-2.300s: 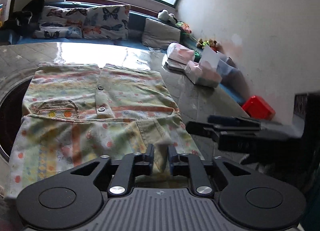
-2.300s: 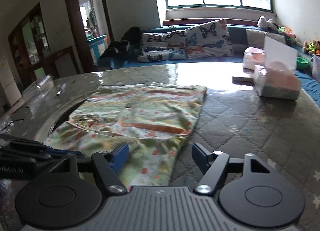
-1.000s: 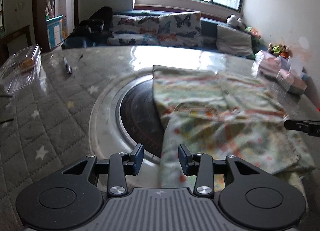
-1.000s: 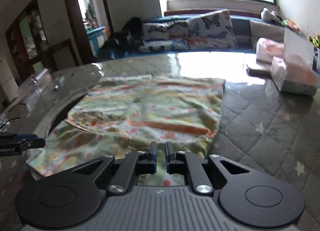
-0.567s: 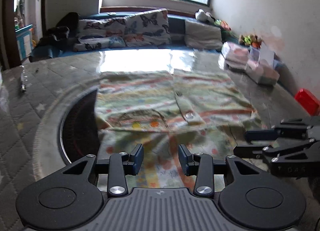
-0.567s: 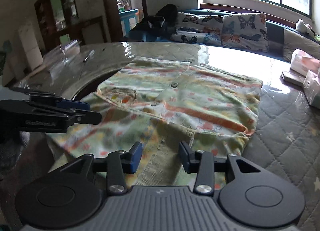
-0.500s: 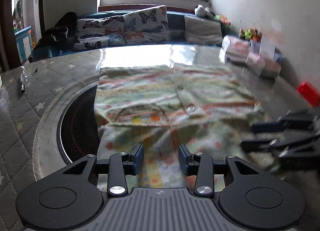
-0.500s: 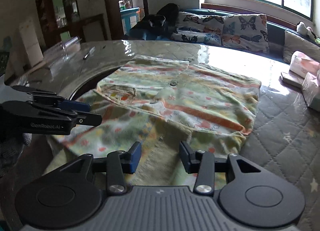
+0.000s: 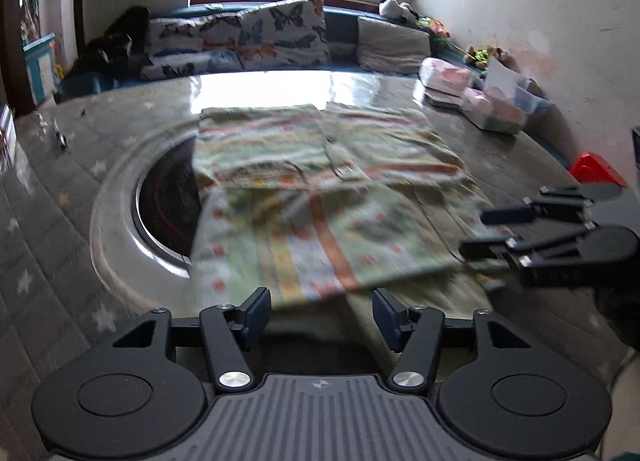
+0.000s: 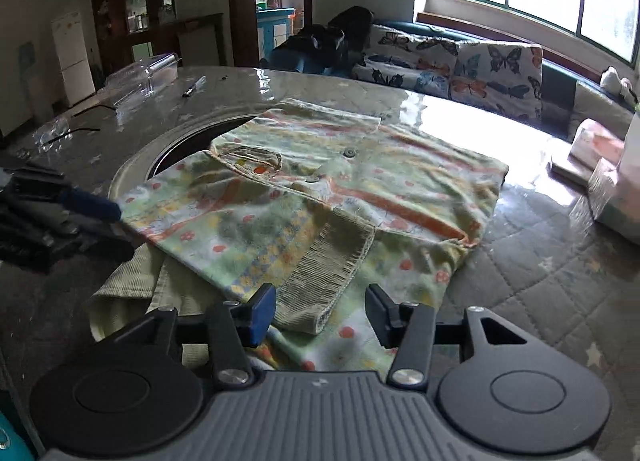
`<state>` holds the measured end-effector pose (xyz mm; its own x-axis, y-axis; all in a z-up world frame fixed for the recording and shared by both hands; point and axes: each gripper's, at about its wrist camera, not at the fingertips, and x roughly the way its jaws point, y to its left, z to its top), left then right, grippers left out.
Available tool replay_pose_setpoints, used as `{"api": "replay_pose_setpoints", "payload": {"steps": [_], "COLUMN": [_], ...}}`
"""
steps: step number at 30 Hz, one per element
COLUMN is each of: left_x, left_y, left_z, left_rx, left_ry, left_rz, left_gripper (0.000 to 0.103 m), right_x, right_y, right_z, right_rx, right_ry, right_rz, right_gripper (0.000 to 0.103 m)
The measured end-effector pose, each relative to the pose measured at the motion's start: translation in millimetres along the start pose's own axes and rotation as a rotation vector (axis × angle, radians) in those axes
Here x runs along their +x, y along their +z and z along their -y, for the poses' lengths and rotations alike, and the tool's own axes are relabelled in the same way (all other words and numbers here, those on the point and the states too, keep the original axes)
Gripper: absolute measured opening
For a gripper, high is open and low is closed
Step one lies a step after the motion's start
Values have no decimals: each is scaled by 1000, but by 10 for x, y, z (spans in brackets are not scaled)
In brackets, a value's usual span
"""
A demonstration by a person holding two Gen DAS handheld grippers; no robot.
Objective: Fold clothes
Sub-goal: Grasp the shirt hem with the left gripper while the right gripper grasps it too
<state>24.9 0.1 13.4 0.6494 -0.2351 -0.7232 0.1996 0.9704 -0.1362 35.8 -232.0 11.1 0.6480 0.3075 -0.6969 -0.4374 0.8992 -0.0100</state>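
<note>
The patterned shirt [image 10: 352, 197] lies spread on the round desk [image 10: 540, 261], partly over the dark ring set into its middle, with its near part already doubled over so the pale ribbed hem sits on top. Both tools hang just above the near edge. The left gripper [image 9: 320, 317] has its jaws opening, with nothing pinched between them — the cloth's front edge lies just ahead of the pads. The right gripper [image 10: 320, 315] is opening too; the ribbed hem lies between and below its jaws, but the pads do not press it.

It looks to me like the pause between two folds. To do the next one well, I'd bring each gripper down onto one near corner, take all the layers at once, and lift evenly so the edge stays straight — the loose bunch at the left corner wants smoothing first, or the fold will come out crooked.
</note>
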Motion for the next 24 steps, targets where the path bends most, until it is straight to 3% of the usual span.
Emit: {"api": "replay_pose_setpoints", "payload": {"steps": [9,10,11,14,24], "left_x": [54,56,63,61,49], "left_y": [-164,-154,-141,-78,493], "left_z": [173,187,194,183,67], "left_rx": [-37,-35,-37,-59,-134], "left_ry": [-69,-74,-94,-131,-206], "left_rz": [-93,-92,-97,-100,-5], "left_gripper": [58,51,36,17,12], "right_x": [-194,-205,-216,-234,-139], "right_y": [-106,-119,-132,-175,-236], "right_z": [-93,-98,-104,-137,-356], "right_rx": [-118,-126,-135,-170,-267], "right_ry": [-31,-34,-37,-37,29], "right_rz": [-8,-8,-9,-9,12], "right_gripper": [63,66,71,71,74]}}
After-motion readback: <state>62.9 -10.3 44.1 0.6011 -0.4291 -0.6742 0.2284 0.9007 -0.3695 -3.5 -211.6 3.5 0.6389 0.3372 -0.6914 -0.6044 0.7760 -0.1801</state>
